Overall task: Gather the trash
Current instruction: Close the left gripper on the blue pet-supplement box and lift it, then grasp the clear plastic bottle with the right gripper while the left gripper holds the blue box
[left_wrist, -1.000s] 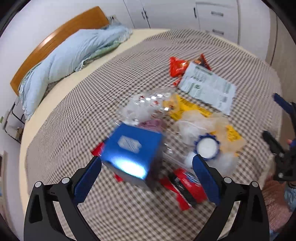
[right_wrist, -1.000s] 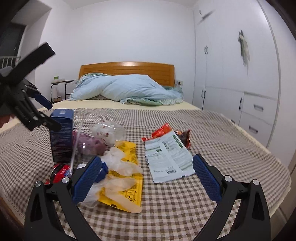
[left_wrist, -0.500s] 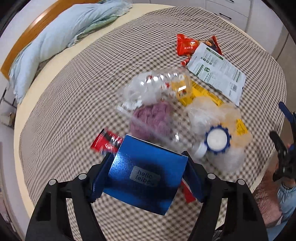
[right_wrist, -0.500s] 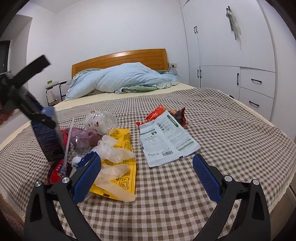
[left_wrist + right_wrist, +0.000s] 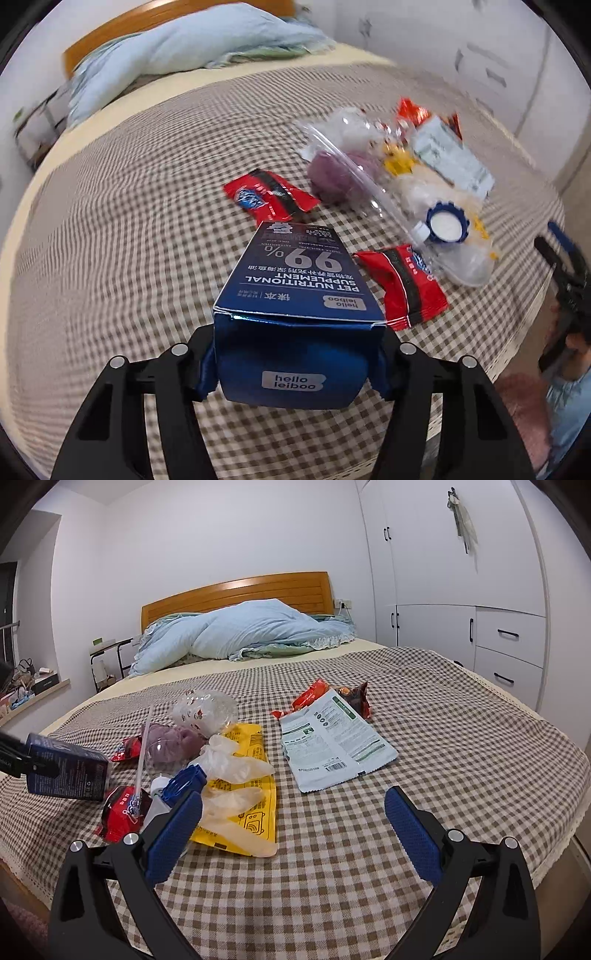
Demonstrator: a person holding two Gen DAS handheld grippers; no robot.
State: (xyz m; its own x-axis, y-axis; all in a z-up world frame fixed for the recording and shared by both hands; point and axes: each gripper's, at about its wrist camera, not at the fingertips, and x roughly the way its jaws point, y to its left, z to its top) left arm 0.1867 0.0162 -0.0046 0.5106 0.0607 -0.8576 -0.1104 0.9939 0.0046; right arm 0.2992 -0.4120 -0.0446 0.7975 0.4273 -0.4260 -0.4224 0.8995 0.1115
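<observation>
**One box in the left jaws, the rest of the litter lying ahead**

Most of the trash is sitting in a loose heap on the bed (image 5: pixel 461 738), centre-left in the right wrist view and upper right in the left wrist view. The box (image 5: pixel 299 317) is filling the lower middle of the left wrist frame, its long axis running straight away from the left gripper (image 5: pixel 297 356) toward the heap, near end wedged between the pads. Those jaws are closing, and the pads are pressing on the box's two side faces. From the right wrist view the box is hanging tilted at the left edge, apparently just above the cloth. The right gripper (image 5: pixel 293 832) is spread wide and holding nothing; the yellow packet (image 5: pixel 255 775) is lying just ahead of its left finger, so this hand is looking nearer to the heap. Smallest, the red wrapper (image 5: pixel 400 286) is lying beside the box's right flank.
</observation>
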